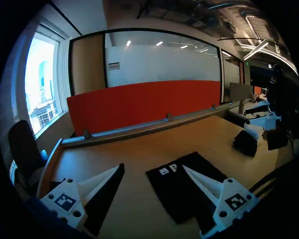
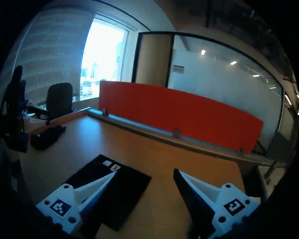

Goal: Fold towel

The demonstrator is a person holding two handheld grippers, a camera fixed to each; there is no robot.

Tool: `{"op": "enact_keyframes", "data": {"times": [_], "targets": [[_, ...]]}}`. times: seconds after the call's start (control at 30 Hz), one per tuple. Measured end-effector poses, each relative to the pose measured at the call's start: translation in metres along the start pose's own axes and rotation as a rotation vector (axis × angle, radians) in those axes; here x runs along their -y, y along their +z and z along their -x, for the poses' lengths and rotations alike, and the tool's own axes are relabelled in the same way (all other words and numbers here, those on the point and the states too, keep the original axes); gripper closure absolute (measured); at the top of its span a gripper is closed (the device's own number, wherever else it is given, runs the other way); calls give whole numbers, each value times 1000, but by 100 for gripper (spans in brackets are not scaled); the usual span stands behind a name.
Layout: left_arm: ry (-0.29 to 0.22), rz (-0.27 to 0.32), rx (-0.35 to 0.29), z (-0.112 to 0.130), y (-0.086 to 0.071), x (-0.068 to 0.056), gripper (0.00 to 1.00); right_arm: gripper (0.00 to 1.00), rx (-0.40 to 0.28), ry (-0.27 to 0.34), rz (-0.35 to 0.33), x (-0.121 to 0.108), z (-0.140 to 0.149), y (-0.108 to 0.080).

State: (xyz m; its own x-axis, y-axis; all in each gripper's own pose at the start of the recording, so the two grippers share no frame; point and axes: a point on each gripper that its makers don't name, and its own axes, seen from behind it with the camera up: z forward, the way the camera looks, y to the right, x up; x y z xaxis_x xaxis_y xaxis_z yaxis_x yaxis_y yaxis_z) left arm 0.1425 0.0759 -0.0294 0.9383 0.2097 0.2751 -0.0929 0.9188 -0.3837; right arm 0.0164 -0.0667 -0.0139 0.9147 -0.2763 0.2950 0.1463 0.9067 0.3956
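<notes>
Towel lies flat on the wooden desk by orange divider; left gripper and right gripper released.

In the left gripper view I'm seeing bare desk running mid-frame to the red divider; a black bundle is crowding the right.

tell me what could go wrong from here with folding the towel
1. The black towel lies flat on the desk; the open left gripper may scrape wood and miss its edge.
2. It sits off to one side of the open right gripper, so a pinch could catch one corner and skew the fold.
</notes>
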Motion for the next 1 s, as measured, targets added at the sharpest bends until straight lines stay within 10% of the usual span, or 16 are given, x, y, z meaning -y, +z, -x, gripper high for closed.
{"op": "enact_keyframes", "data": {"times": [1.0], "targets": [[30,105,127,89,19,-39,4,0,159,-54,-122,42,80,17]]}}
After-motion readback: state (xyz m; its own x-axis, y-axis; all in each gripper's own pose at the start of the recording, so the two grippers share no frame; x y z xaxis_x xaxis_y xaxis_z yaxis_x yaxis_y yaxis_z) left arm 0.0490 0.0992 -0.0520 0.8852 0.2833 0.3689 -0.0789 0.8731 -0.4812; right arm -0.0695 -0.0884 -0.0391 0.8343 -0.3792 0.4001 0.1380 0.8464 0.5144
